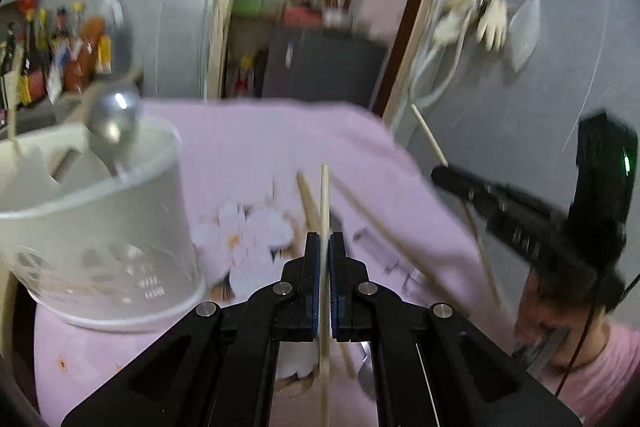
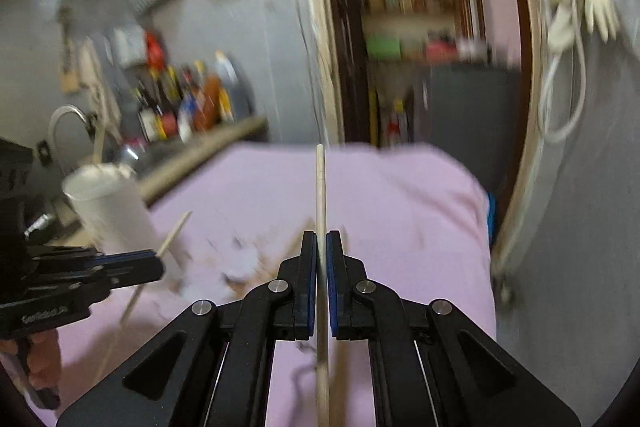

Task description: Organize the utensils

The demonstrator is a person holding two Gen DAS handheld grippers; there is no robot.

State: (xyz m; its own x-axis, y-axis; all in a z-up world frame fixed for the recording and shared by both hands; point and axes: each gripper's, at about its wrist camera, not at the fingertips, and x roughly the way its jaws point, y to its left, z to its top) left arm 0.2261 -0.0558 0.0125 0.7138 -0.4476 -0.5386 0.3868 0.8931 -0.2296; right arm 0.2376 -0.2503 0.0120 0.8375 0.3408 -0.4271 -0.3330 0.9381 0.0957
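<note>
My left gripper [image 1: 325, 235] is shut on a pale wooden chopstick [image 1: 325, 195] that sticks out forward above the pink flowered cloth [image 1: 248, 147]. My right gripper [image 2: 321, 234] is shut on another chopstick [image 2: 321, 187], also lifted off the cloth. Each gripper shows in the other's view: the right gripper [image 1: 437, 174] with its tilted chopstick [image 1: 430, 137], the left gripper [image 2: 160, 259] with its chopstick [image 2: 176, 231]. A white utensil holder [image 1: 100, 227] stands at the left with a metal spoon [image 1: 112, 125] in it. Loose chopsticks [image 1: 380, 239] lie on the cloth.
A spoon bowl [image 1: 366, 379] lies on the cloth under my left gripper. The holder [image 2: 108, 211] stands near the cloth's left edge. Bottles [image 2: 184, 107] crowd a counter behind it. A doorway [image 2: 420, 47] opens beyond the table. A hand [image 1: 536, 307] holds the right gripper.
</note>
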